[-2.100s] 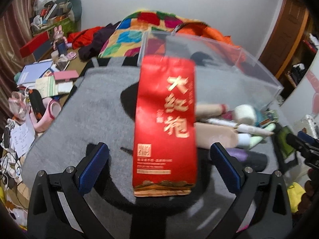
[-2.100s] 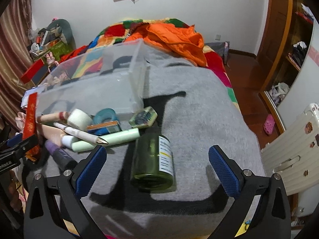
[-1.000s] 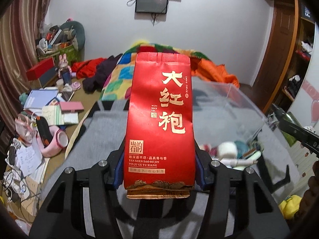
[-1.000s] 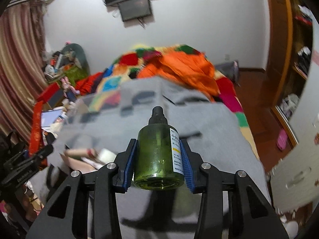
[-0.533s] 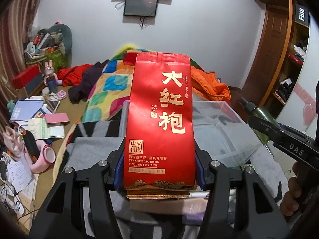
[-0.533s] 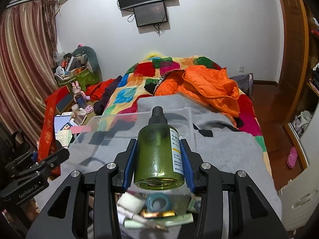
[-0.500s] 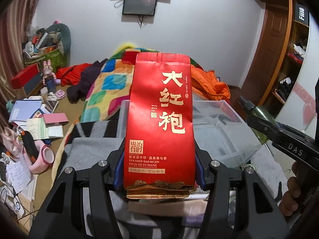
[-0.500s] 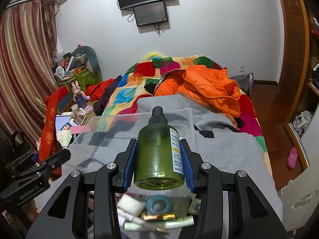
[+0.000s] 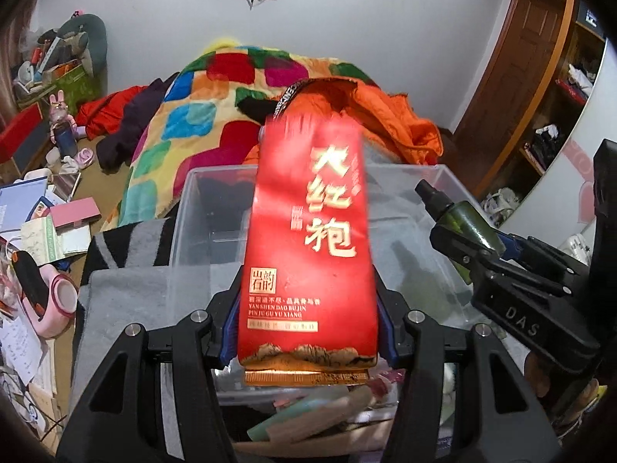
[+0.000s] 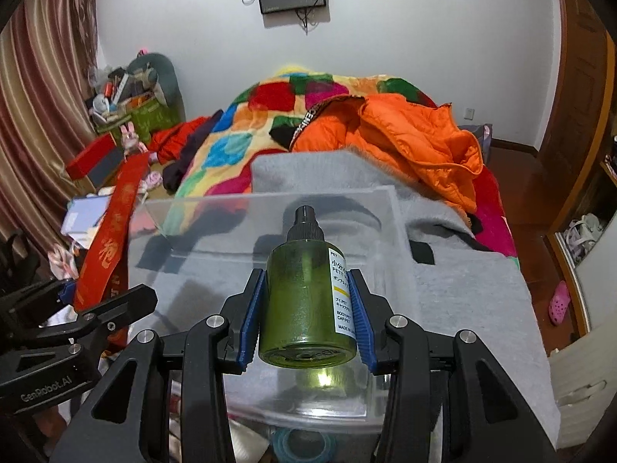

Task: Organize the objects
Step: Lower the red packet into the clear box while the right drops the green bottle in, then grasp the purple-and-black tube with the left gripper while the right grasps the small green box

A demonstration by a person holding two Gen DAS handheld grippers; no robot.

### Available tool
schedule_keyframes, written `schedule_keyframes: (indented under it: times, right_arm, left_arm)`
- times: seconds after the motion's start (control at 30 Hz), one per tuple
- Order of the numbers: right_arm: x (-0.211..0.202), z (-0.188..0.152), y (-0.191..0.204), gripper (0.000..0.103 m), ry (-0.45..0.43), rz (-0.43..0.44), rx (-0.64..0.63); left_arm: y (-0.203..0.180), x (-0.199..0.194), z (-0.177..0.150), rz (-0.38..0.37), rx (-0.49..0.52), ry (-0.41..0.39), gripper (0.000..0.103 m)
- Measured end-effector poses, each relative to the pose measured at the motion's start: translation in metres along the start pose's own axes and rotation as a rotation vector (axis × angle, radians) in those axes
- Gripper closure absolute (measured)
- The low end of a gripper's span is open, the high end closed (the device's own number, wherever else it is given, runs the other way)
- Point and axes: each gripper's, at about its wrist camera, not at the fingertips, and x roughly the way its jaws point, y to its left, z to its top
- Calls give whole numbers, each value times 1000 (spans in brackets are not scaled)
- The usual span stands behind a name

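Largest in my view is the bed with its patchwork quilt (image 10: 239, 131), an orange jacket (image 10: 408, 142) heaped at its far right. A grey blanket (image 10: 470, 293) covers the near end, and on it stands a clear plastic bin (image 9: 200, 208), open-topped, its far wall toward the quilt. From both cameras the bin looks empty; I see only the blanket through its floor and walls. Just outside the bin's near wall lies a jumble of small items (image 9: 308, 413), among them a teal tape roll (image 10: 293, 443) and pale tubes, too blurred for me to sort.

My left gripper (image 9: 306, 332) is clamped on a red tea pouch (image 9: 308, 247), held upright by its lower end over the bin's near edge; the pouch hides much of the bin's middle from that camera. My right gripper (image 10: 306, 320) is closed on a green spray bottle (image 10: 304, 305), nozzle pointing away, also over the bin's near wall. Off the blanket's left edge, papers and a pink box (image 9: 75, 210) clutter a side surface.
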Motion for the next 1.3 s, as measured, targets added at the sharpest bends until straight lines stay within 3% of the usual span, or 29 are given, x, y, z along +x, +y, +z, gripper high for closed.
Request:
schedule_keyframes:
  times: [0.13,0.43,0.67,0.8,0.9,1.03,1.17,1.3]
  right_arm:
    - [8,-3,7,65,17,-29,-42]
    - [15,-8,20,65,38,-51,-104]
    - [16,-10,17,64,82,7,-70]
    - [5,-12,19,59,67,24,-71]
    - [-8,-14,17,45,32,9,-64]
    - [-39,-14,7,30,-51,-5,-28]
    - [-67,-17,-13,24,-107,-35,17]
    - [-82,-27,-30,21,-114,-71,45]
  left_arm:
    - [4,13,-1,14,-13,33,48]
    - [-8,16,-8,109,61,15,47]
    - [-6,3,-14,100,46,-1,34]
    - [-9,-11,-17,111,54,-28,29]
    - [-9,-25,-19,101,45,-52,26]
    - [-4,-47,-19,97,20,-99,14]
    - [5,-68,-26,108,-15,-144,8]
    - [14,-73,-39,123,-33,-130,7]
